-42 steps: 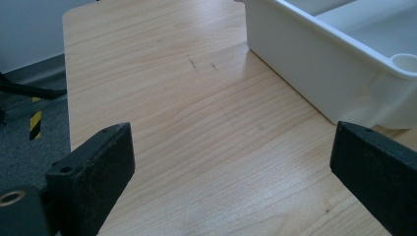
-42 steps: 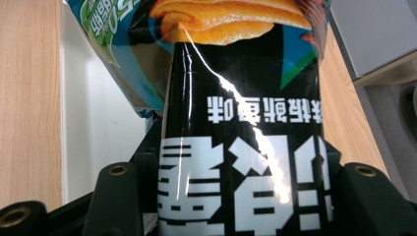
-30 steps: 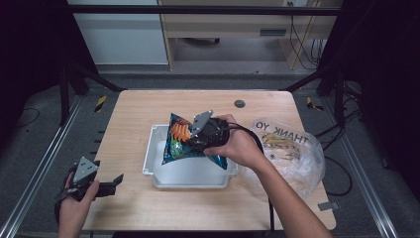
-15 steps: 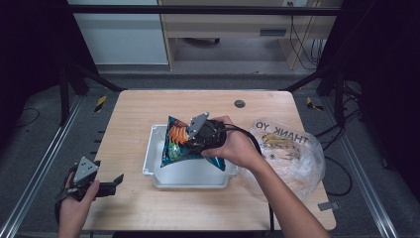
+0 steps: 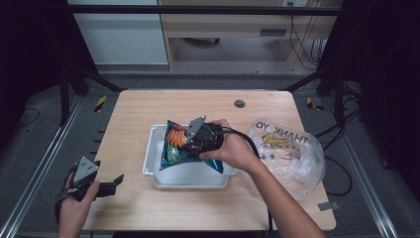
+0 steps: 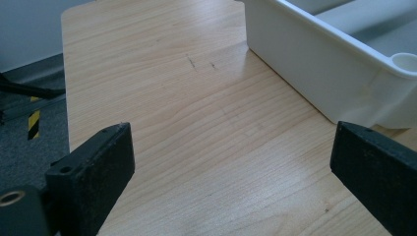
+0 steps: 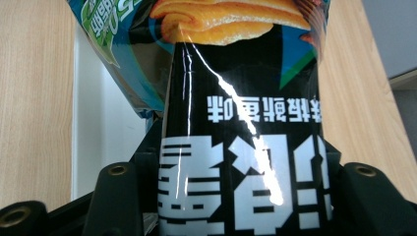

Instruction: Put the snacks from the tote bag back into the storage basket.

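The right gripper point(image 5: 190, 141), clamped in a person's right hand point(image 5: 233, 148), was closed on a glossy blue-and-black foil snack bag printed with orange chips point(image 5: 181, 148), its jaws pinching the packet from both sides as seen in the right gripper view point(image 7: 236, 187). The bag hung tilted over the far half of a shallow white rectangular plastic tray point(image 5: 190, 176) at the middle of the table, its lower end apparently just inside the rim; whether it touched the tray floor could not be told. The step in hand appeared to be setting the packet into the tray, and the next move would likely call for lowering it flat onto the tray bottom before easing the jaws apart. The left gripper point(image 5: 106, 186), held in the left hand point(image 5: 74, 201) at the near left corner, stood idle with its jaws spread wide and nothing between them, pointed across bare wood toward the tray's corner point(image 6: 388, 73). To the right of the tray lay a crumpled clear plastic carrier bag with black lettering point(image 5: 289, 151), with more goods dimly visible inside. All rested on a pale wooden tabletop point(image 5: 133, 119) with a small dark round grommet point(image 5: 239, 103) near its far edge, framed by black struts above a grey floor point(image 5: 44, 129), with a light cabinet point(image 5: 124, 34) beyond.
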A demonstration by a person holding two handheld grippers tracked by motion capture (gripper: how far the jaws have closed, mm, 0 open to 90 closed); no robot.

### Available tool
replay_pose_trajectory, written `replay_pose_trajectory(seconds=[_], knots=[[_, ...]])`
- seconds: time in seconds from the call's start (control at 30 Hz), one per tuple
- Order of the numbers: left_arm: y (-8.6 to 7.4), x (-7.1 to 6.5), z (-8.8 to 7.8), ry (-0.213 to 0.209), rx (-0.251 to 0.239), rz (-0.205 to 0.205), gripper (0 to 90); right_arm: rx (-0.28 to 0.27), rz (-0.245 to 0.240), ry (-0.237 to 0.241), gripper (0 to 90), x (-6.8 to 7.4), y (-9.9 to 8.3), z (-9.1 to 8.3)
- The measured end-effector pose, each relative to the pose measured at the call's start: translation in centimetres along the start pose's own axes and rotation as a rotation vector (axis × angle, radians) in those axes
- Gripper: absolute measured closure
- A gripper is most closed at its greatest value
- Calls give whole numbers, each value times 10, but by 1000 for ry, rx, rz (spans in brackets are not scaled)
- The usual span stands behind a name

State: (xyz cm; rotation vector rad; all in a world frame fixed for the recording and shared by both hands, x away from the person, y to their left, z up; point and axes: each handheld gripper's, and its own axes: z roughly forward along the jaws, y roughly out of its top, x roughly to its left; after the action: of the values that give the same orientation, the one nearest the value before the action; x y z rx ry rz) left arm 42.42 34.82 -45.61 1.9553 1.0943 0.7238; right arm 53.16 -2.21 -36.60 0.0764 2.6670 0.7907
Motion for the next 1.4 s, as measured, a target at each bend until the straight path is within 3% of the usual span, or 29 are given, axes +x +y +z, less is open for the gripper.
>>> replay_pose_trajectory(seconds=[0.47, 1.4], knots=[[0, -2, 0, -3, 5, 7, 26, 9, 29, 12, 433, 4, -16, 11], [1, -1, 1, -3, 10, 12, 26, 33, 0, 56, 433, 8, -7, 34]])
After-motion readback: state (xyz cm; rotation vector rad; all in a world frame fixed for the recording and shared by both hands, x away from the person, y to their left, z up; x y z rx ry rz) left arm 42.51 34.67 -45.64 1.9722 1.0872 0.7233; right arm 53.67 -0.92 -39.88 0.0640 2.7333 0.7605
